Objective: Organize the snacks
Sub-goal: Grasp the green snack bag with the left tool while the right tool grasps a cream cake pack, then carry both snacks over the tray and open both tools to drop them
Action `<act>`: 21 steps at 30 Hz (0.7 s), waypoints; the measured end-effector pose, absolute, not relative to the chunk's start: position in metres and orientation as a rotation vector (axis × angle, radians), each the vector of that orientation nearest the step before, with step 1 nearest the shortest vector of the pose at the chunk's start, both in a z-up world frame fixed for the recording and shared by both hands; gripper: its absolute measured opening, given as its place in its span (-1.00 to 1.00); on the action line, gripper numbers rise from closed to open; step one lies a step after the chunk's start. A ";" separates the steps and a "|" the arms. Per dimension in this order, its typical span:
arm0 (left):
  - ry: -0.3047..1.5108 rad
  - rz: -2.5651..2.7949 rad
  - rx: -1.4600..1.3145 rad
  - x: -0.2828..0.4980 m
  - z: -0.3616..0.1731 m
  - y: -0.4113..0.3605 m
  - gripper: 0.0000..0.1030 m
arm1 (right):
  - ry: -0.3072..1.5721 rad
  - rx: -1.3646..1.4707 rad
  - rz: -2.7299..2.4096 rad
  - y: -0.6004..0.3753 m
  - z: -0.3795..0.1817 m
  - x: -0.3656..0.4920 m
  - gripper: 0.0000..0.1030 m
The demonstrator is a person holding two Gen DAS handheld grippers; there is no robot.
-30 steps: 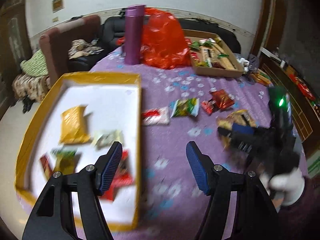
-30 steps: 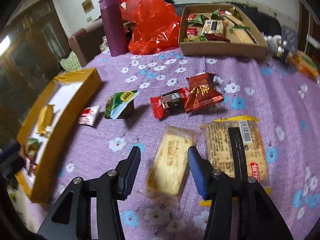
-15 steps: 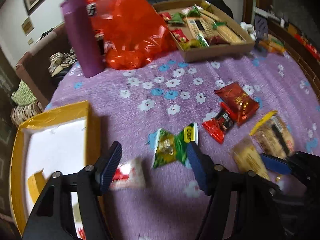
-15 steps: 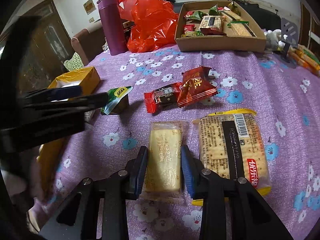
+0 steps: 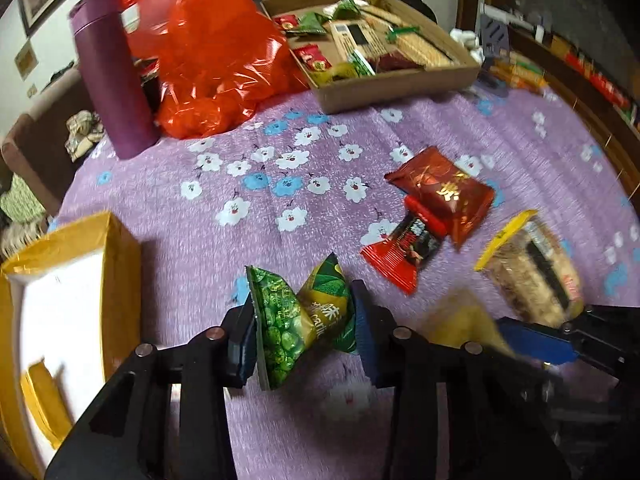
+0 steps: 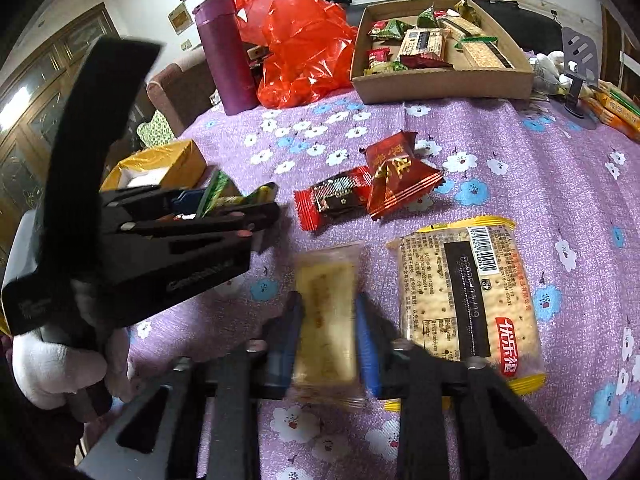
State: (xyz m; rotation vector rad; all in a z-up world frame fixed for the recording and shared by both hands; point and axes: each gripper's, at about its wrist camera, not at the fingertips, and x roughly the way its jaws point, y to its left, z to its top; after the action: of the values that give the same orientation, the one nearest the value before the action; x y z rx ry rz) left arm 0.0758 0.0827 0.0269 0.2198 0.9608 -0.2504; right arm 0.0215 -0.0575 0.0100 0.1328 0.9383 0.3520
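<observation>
moved: left tongs brought from yellow box to green pack, closing on it | right tongs clamped on biscuit | step: pickup | next: lift, boxing judged due

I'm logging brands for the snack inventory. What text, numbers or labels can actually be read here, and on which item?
"优乐福": red label on the large cracker pack.
"绿" and "garlic" (partly creased): green pea packet.
Gold character, too stylised to read: dark red packet.
Barcode digits and date stamp on the cracker pack: too small.
Embossed lettering on the left gripper: blurred.

Flask left of bag; carton right, behind pkts.
</observation>
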 end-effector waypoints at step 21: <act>0.750 -0.105 -0.046 -0.042 0.091 0.187 -0.25 | 0.915 0.053 0.419 -0.017 0.005 0.008 -0.02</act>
State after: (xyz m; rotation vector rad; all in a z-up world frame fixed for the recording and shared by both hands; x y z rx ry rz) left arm -0.0418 0.1869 0.0907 -0.0463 0.7503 -0.1048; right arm 0.0078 -0.0174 0.0052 0.0526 0.9154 0.4192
